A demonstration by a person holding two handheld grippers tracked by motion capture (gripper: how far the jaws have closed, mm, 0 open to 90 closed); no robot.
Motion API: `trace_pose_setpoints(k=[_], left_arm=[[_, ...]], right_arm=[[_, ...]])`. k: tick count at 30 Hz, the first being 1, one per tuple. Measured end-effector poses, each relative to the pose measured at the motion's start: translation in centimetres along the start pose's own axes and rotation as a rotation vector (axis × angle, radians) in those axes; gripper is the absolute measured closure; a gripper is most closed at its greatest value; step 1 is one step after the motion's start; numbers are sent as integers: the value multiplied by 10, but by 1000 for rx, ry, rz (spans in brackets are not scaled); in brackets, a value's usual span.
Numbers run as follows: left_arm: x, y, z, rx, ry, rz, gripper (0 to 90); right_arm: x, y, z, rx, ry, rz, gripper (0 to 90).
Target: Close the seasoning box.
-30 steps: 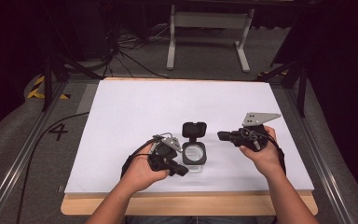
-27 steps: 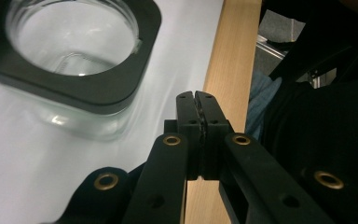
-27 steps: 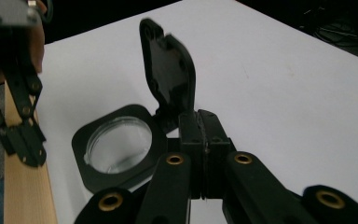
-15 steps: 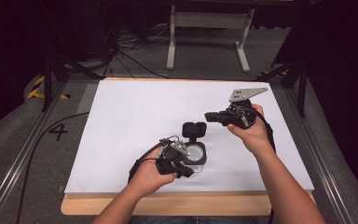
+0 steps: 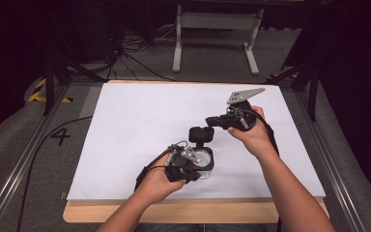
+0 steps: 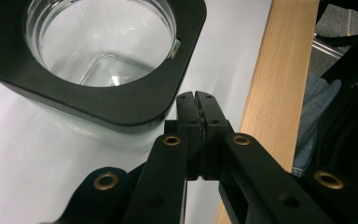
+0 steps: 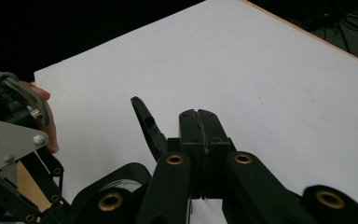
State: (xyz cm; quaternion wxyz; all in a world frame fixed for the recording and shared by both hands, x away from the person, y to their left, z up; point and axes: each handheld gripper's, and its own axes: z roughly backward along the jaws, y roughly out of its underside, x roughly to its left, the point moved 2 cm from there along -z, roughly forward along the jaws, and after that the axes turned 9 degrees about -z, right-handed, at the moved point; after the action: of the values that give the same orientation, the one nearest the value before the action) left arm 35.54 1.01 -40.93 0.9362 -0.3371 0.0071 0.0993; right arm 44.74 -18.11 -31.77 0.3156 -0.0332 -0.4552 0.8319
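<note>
Item: clear jar with black square collar, near the table's front edge, black lid just behind; left tool beside the collar and right tool above the lid, both clamped on nothing; we judge opening first essential.
</note>
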Motion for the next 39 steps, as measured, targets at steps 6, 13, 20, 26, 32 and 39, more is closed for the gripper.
trace_pose_setpoints(k=[6,13,20,26,32,39], left_arm=[[0,0,0,3,1,-5,899],[-1,1,-1,0,-23,-2,899],[0,0,0,10,-7,-15,898],[0,1,1,-14,-29,-14,898],[-1,1,1,-19,-23,-7,897],[-1,1,2,-30,-22,-14,897]], right_arm=[[4,3,1,5,-7,6,900],[17,12,1,38,-21,43,900],[28,23,-1,64,-38,69,900],[33,31,-5,92,-51,79,900],[41,43,-11,126,-57,95,900],[43,53,-20,168,-61,102,900]])
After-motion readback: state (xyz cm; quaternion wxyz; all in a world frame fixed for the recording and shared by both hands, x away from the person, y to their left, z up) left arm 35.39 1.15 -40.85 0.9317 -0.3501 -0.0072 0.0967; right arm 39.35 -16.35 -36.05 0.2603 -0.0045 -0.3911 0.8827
